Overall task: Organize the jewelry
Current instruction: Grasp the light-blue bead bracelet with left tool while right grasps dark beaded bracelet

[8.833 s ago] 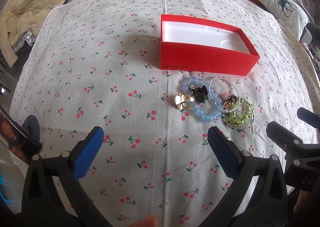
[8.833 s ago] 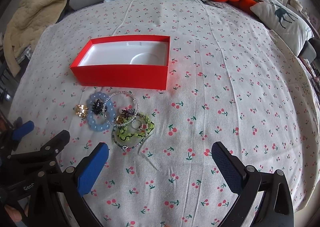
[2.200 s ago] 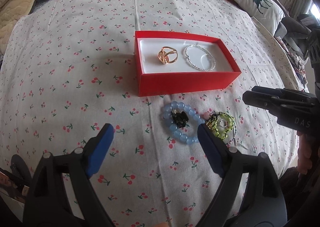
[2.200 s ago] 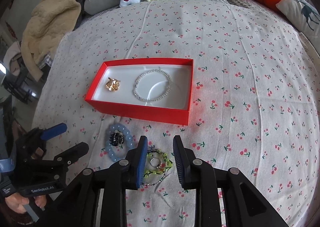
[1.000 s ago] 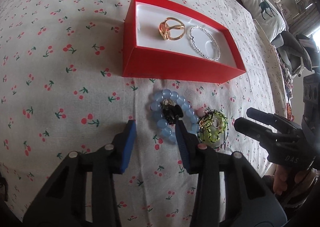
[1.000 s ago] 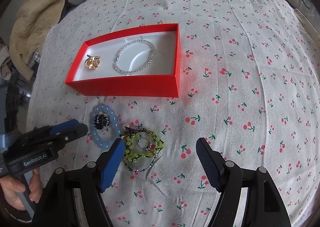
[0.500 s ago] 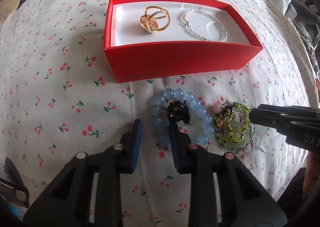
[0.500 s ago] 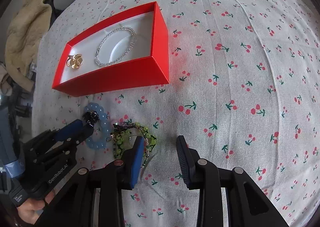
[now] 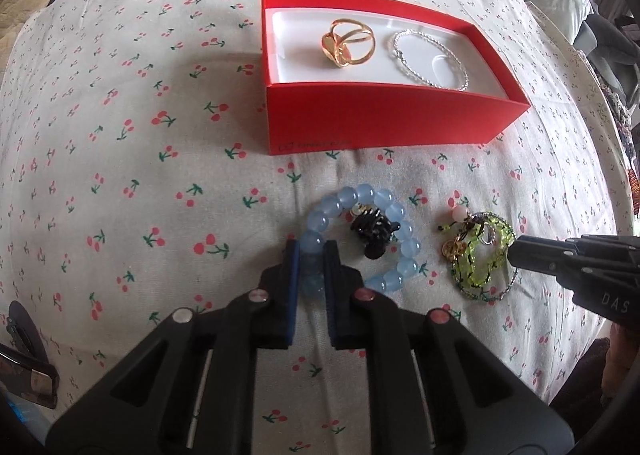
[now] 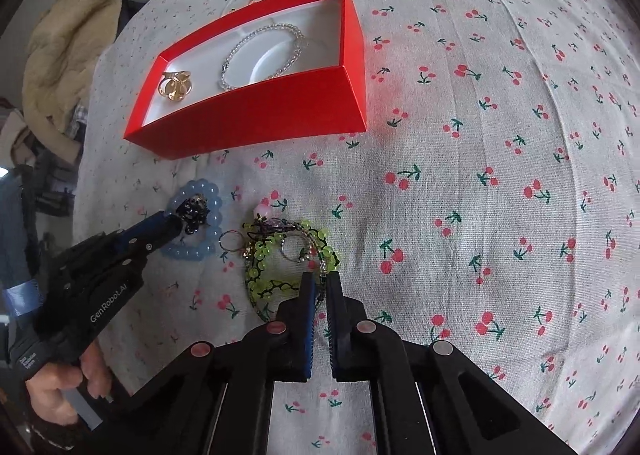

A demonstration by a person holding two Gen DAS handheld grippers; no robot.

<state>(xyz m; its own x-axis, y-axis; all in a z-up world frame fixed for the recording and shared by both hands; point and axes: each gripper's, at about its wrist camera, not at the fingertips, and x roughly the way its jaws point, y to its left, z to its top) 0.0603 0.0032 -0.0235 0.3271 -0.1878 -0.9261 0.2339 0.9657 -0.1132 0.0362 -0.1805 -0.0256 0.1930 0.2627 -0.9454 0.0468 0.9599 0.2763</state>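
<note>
**Dual Pickup: Blue Bead Bracelet and Green Beaded Strand**

With both grippers pointing steeply down at the cherry-print bedspread (image 9: 120, 175), the step in hand appears to be a simultaneous pickup of the two remaining pieces for transfer to the red box (image 9: 384, 119).

**Current state**
- The left gripper (image 9: 311, 255) has just been closing, and its blue pads now clamp the near-left beads of the blue bead bracelet (image 9: 400, 231). The bracelet lies flat just in front of the box.
- A black ornament (image 9: 374, 231) sits inside the bracelet's loop, apart from the pads. Whether it is attached to the bracelet cannot be told.
- The right gripper (image 10: 318, 287) has also just been closing. Its pads are nearly together on the near edge of the green beaded strand (image 10: 280, 255), which lies just beside the bracelet. A thin dark strand passes between the pads.
- The box already holds a gold ring (image 9: 348, 43) and a silver bracelet (image 9: 428, 55), with bare white liner toward its right end.

**Procedure guidance**
1. Confirm each grip before lifting. Round beads can probably roll out of flat pads.
2. Lift straight up and slowly. The green strand is tangled with small rings and a pink bead (image 10: 262, 210), so loose parts may trail or snag the bracelet.
3. Keep the two grippers apart during the lift to prevent collision.
4. Lower each piece onto bare liner, clear of the items already placed, then release.
</note>
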